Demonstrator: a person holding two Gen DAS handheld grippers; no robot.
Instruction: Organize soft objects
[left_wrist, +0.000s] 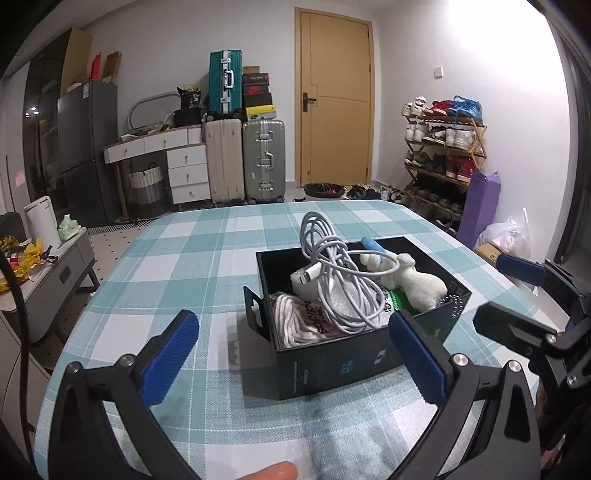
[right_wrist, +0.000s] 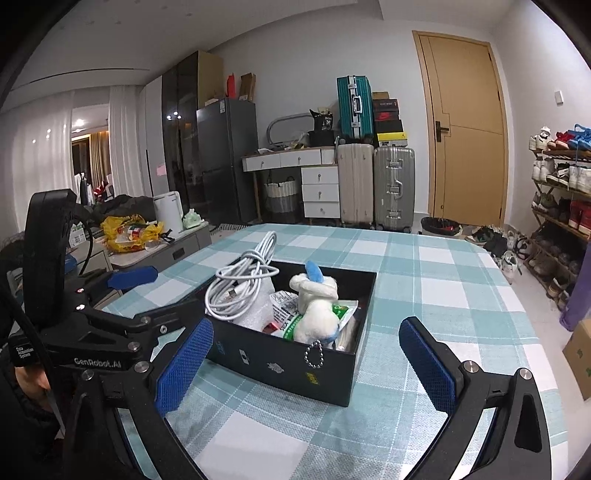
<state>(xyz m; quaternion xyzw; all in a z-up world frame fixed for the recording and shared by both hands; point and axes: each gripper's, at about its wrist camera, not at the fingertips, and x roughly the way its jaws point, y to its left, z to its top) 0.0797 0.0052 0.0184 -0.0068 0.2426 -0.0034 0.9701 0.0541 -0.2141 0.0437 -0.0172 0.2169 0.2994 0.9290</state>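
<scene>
1. Left tongs (left_wrist: 291, 354) hang spread wide just above the tabletop (left_wrist: 177, 266), holding nothing, blue pads either side of the near end of the box (left_wrist: 332, 365).
2. Right tongs (right_wrist: 306, 363) are likewise spread and empty, flanking the box (right_wrist: 295, 365) from the other side.
3. Black and open-topped, the box sits on the checked tabletop, roughly mid-surface.
4. Inside it, a coiled white cable (left_wrist: 332, 273) rises above the rim, resting on bubble wrap (right_wrist: 255, 306).
5. A white plush (right_wrist: 317, 314) with a blue ear lies beside the cable; its bead chain (right_wrist: 314, 354) drapes over the box wall.
6. A white cloth (left_wrist: 295, 321) with dark lettering fills one corner.
</scene>
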